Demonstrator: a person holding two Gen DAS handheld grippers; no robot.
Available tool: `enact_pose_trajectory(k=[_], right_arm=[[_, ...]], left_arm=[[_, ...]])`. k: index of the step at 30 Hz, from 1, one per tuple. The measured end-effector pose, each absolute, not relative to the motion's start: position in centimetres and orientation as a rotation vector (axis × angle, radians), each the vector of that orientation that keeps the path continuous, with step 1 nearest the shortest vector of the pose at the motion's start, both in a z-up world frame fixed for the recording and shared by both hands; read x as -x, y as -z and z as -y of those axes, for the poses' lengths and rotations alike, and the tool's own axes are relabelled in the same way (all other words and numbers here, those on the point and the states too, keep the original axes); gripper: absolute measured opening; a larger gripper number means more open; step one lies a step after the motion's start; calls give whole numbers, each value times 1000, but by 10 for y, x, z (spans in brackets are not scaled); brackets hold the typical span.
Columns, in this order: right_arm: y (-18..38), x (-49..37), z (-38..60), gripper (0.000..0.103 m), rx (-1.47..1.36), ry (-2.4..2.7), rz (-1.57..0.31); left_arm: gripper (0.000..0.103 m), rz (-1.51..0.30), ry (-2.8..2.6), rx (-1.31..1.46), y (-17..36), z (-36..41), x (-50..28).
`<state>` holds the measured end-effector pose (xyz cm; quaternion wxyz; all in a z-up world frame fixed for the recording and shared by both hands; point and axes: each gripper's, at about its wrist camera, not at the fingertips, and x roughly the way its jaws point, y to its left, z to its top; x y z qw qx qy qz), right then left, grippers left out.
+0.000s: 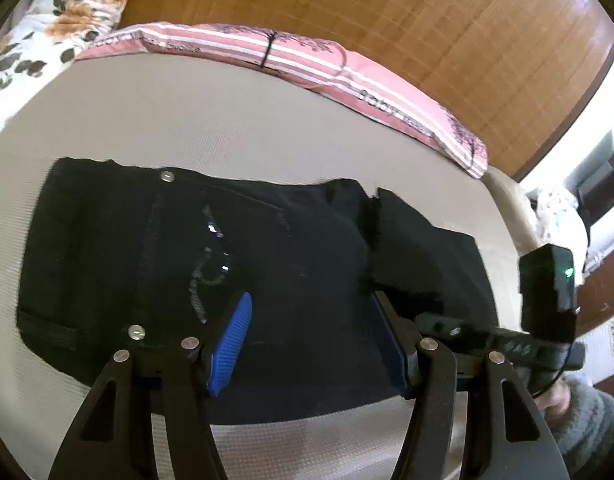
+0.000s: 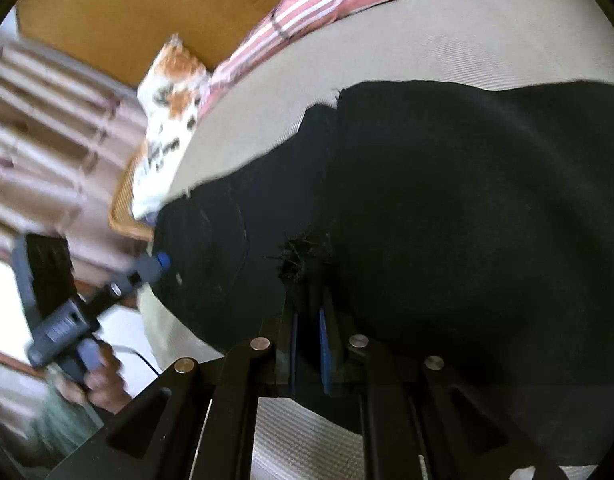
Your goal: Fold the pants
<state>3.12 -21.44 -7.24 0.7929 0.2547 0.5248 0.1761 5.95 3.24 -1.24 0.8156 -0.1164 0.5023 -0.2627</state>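
Right hand-held gripper pinches the black pants' frayed hem.

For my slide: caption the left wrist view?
Open left hand-held gripper above black pants lying on a beige bed.

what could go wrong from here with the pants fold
The right gripper is shut on a frayed hem of the black pants; that thin, ragged edge could slip out mid-fold. The left gripper hangs open over the waist area and holds nothing, so the lower layer may drag and bunch on the beige mattress. The pants' near edge sits by the mattress edge, so a pull toward the person could slide them off.
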Motion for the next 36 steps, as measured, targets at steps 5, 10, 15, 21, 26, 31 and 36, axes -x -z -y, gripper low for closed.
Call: enact_pose_trajectory(k=[5, 10, 15, 21, 26, 31, 36], right_arm=[[80, -23, 196, 31, -450, -395, -1163], [53, -8, 198, 50, -395, -387, -1106], [28, 13, 239, 55, -464, -300, -1015], [23, 31, 278, 55, -562, -222, -972], [28, 31, 288, 55, -610, -199, -965], [37, 32, 300, 55, -670, -181, -968], [43, 35, 309, 56, -708, -162, -969]], left_arm=[[61, -1114, 617, 254, 14, -15, -57], [61, -1237, 700, 314, 27, 6, -60], [61, -1386, 754, 449, 49, 20, -67], [60, -1475, 730, 504, 67, 27, -73], [56, -1508, 731, 537, 80, 30, -74], [42, -1558, 775, 551, 89, 46, -71], [39, -1544, 797, 533, 85, 64, -71]])
